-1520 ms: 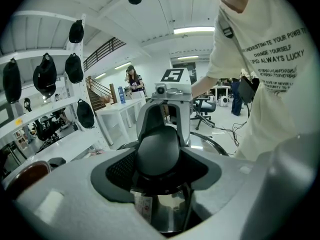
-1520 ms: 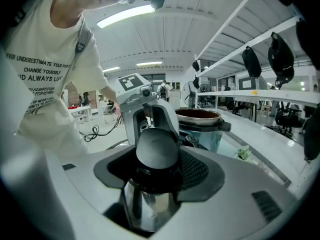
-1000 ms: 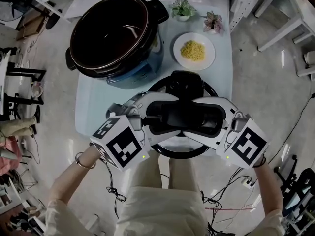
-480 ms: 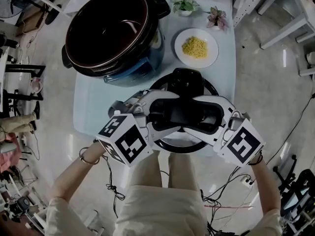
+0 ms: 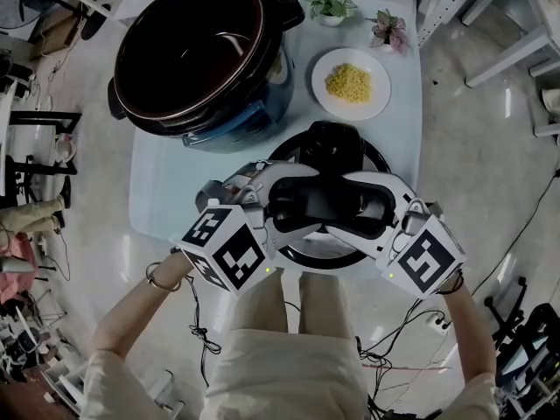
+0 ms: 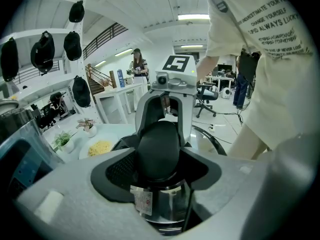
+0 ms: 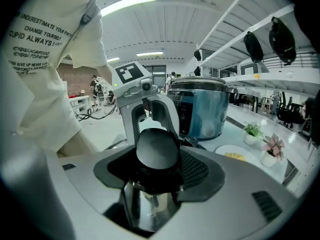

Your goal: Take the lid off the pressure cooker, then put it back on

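While the person stands at six o'clock, the left gripper (image 5: 308, 205) and right gripper (image 5: 350, 206) both clamp the black handle (image 6: 158, 149) of the lid (image 5: 325, 143) from opposite sides, over the table's (image 5: 166, 182) near edge. Beyond it, the open pressure cooker (image 5: 197, 51) sits at eleven o'clock and a plate (image 5: 328, 100) of yellow food at one. Two potted plants (image 5: 331, 3) stand farthest.

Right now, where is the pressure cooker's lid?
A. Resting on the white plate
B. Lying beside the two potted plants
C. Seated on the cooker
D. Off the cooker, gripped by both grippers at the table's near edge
D: the cooker stands open, showing its dark inside, while the left gripper and right gripper clamp the lid by its handle over the near edge of the table.
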